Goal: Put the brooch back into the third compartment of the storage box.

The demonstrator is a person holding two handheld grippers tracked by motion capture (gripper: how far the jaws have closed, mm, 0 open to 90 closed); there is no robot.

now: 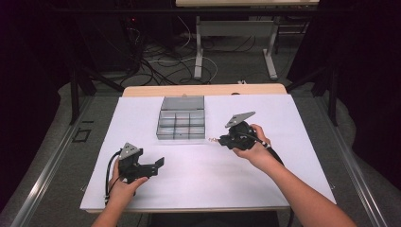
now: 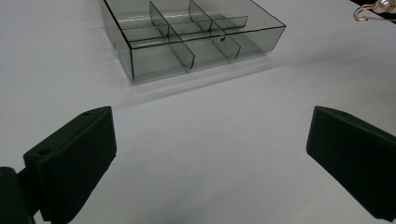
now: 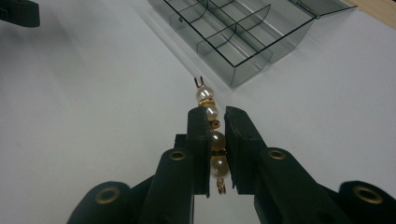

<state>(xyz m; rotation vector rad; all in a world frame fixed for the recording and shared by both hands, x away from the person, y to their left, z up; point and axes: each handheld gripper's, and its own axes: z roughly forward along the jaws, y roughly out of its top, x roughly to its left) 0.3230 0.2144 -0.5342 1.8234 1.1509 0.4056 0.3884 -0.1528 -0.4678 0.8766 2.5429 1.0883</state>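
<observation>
A clear grey compartment box [image 1: 181, 124] with its lid laid open sits at the middle back of the white sheet; it also shows as the box [image 2: 187, 35] and the box [image 3: 238, 32]. My right gripper [image 3: 215, 116] is shut on a short string of pearl beads [image 3: 210, 123] with gold links, held just above the sheet to the right of the box. In the high view my right gripper [image 1: 221, 140] points left toward the box's front right corner. My left gripper [image 1: 160, 163] rests low at the front left, and my left gripper [image 2: 210, 140] stands open with nothing between its jaws.
The white sheet [image 1: 283, 156] covers a wooden table [image 1: 203, 90]. Beyond the table lie floor cables [image 1: 165, 61] and another table's legs [image 1: 198, 52]. The pearl beads' gold end [image 2: 373, 9] shows at the top right of the left gripper view.
</observation>
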